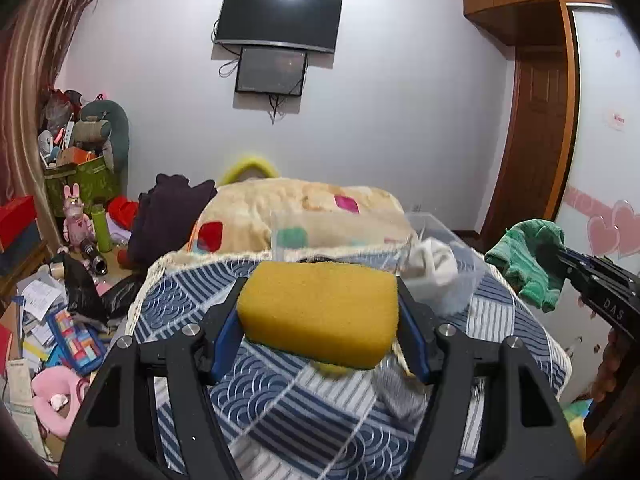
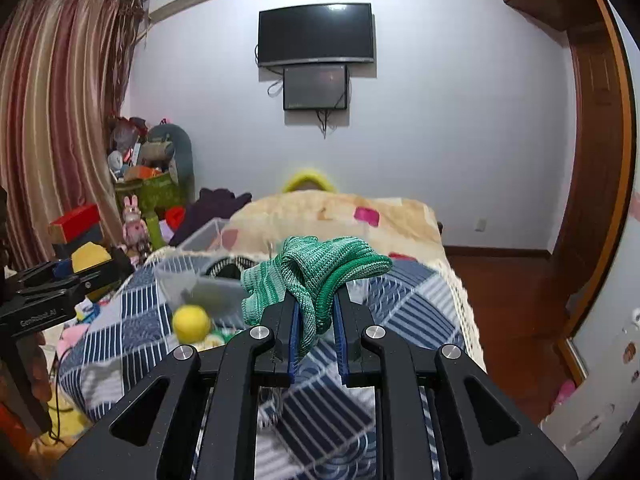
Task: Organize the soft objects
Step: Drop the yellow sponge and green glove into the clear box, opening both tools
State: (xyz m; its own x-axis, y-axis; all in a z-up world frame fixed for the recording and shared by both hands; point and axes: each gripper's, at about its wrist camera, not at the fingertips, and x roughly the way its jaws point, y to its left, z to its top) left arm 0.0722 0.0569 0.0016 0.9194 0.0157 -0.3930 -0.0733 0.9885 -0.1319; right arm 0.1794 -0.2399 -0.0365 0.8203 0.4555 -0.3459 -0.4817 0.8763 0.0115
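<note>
Left gripper (image 1: 320,312): clamped on the yellow sponge (image 1: 318,312), one blue pad against each end, held above the bed (image 1: 280,400).
Right gripper (image 2: 316,320): jaws pinched close on the green knit cloth (image 2: 312,280), held above the bed, just right of the bin.
Around: a clear plastic bin (image 2: 192,280) sits on the bed ahead of both grippers, near its left edge; a white cloth (image 1: 434,266) lies in it. A yellow ball (image 2: 191,323) rests on the bedspread just in front of the bin. A cream fleece blanket (image 1: 300,208) with coloured patches is heaped across the bed's far end.
Sponge: a rounded rectangular block, porous and matte, deep yellow, with a green layer showing under its lower edge.
Cloth: ribbed knit in two greens, bunched and draped over the fingertips, one fold hanging down between the pads.
Bedspread: blue-and-white patchwork of stripes and wave patterns, with a netted cream border.
Bin: thin translucent walls, square-cornered.
</note>
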